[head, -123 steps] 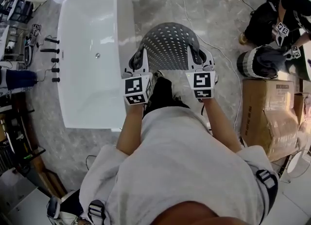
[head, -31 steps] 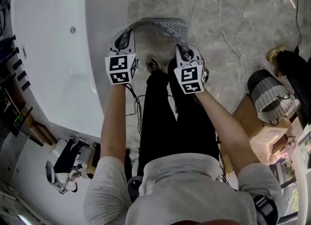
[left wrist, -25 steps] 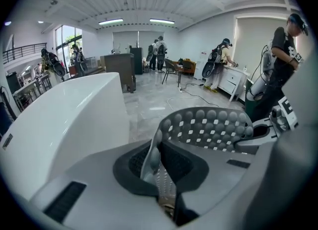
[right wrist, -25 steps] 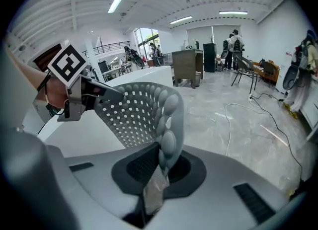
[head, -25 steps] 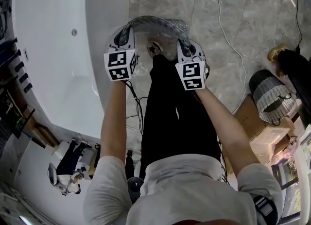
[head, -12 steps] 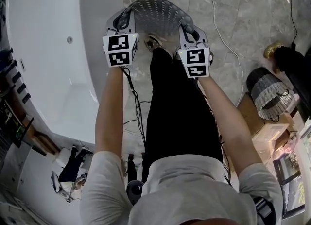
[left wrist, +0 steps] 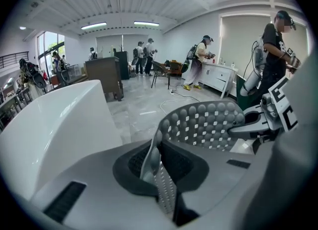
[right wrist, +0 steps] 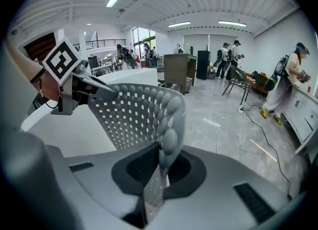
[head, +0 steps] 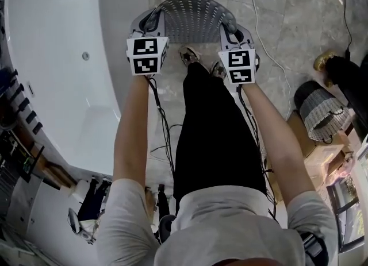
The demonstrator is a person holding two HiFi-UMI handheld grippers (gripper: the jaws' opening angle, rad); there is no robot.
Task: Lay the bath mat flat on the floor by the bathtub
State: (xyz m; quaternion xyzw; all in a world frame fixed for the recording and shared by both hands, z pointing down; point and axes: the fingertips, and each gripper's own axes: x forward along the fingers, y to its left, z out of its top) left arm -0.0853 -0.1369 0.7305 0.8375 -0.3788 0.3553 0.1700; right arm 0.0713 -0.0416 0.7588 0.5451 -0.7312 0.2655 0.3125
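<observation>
The bath mat is grey rubber, dotted with small holes, and hangs stretched between both grippers above the marble floor, just past the person's shoes. My left gripper is shut on its left edge, next to the white bathtub. My right gripper is shut on its right edge. In the left gripper view the mat curves away from the pinched edge in the left gripper. The right gripper view shows the mat the same way, running from the right gripper.
Cables trail on the floor along the tub's side. A striped black and white bin and cardboard boxes stand at the right. Several people and a dark cabinet are far across the hall.
Both grippers have carried the mat forward, from over the person's shoes to beyond them. The mat now shows broader from above. Both grips are unchanged.
</observation>
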